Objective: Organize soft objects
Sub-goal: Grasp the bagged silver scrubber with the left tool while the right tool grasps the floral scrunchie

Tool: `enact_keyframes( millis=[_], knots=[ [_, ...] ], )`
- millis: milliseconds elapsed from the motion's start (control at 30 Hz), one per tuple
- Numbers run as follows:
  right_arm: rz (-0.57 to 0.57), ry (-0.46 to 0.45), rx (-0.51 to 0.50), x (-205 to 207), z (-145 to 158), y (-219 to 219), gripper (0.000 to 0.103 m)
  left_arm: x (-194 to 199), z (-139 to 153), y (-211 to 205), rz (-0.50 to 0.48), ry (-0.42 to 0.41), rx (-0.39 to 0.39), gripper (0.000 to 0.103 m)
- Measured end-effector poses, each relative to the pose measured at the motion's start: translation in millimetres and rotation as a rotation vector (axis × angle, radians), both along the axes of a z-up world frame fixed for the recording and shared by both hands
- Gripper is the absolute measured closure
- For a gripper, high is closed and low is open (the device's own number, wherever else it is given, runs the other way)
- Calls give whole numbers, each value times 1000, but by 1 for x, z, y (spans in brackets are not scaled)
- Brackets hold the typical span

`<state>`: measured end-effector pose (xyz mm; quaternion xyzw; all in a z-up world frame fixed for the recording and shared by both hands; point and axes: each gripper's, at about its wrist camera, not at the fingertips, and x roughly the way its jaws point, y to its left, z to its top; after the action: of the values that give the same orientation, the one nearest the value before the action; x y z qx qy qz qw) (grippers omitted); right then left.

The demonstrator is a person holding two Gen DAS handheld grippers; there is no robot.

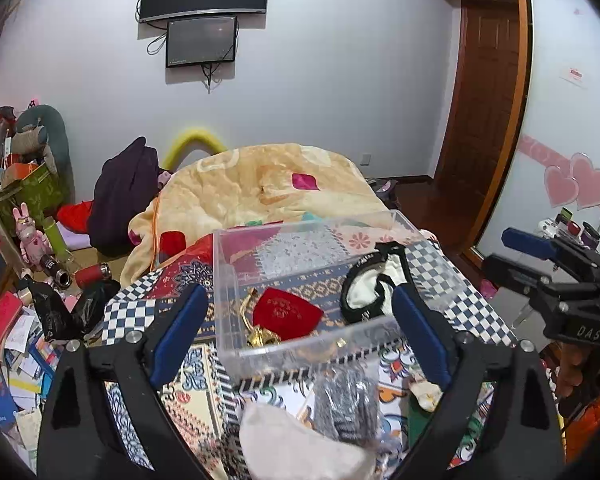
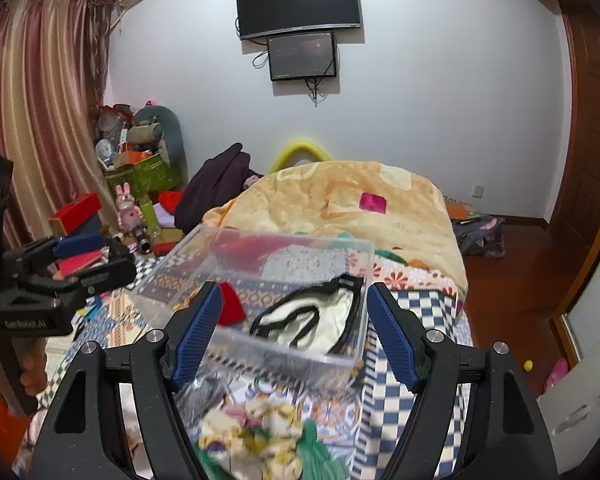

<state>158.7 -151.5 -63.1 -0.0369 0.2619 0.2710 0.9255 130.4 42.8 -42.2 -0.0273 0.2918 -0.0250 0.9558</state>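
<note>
A clear plastic box (image 1: 236, 280) (image 2: 356, 256) stands on the patterned bedspread. Inside lie a red velvet pouch (image 1: 286, 314) (image 2: 230, 306), a gold trinket (image 1: 260, 338) and a white-and-black cloth item (image 1: 370, 292) (image 2: 324, 318). In front of the box lie a grey knitted piece (image 1: 344, 408), a cream soft item (image 1: 296, 444) and a floral and green cloth (image 2: 268, 440). My left gripper (image 1: 300, 328) is open and empty, its fingers either side of the box's front. My right gripper (image 2: 294, 328) is open and empty, hovering before the box; it also shows in the left wrist view (image 1: 556, 280).
A beige blanket (image 1: 256, 188) is heaped on the bed beyond the box. A dark garment (image 1: 120, 196) lies at its left. Books, bottles, toys and boxes (image 1: 28, 288) clutter the floor at left. A wooden door (image 1: 484, 100) stands at right.
</note>
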Motion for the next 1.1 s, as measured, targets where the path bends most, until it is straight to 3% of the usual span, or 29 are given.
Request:
enact_keyframes(
  millis=[333, 667, 833, 967, 1100],
  knots=[
    [12, 94, -23, -21, -45, -2, 31, -25, -40, -16, -30, 73, 4, 7],
    [43, 193, -48, -36, -79, -10, 31, -18, -94, -33, -60, 197, -29, 8],
    [84, 243, -32, -39, -88, -7, 58, -11, -108, -36, -74, 238, -45, 27],
    [103, 254, -34, -41, -91, -5, 71, -7, -115, -37, -73, 254, -59, 36],
    [101, 244, -35, -44, -90, -4, 85, -3, -120, -43, -90, 268, -68, 53]
  ],
)
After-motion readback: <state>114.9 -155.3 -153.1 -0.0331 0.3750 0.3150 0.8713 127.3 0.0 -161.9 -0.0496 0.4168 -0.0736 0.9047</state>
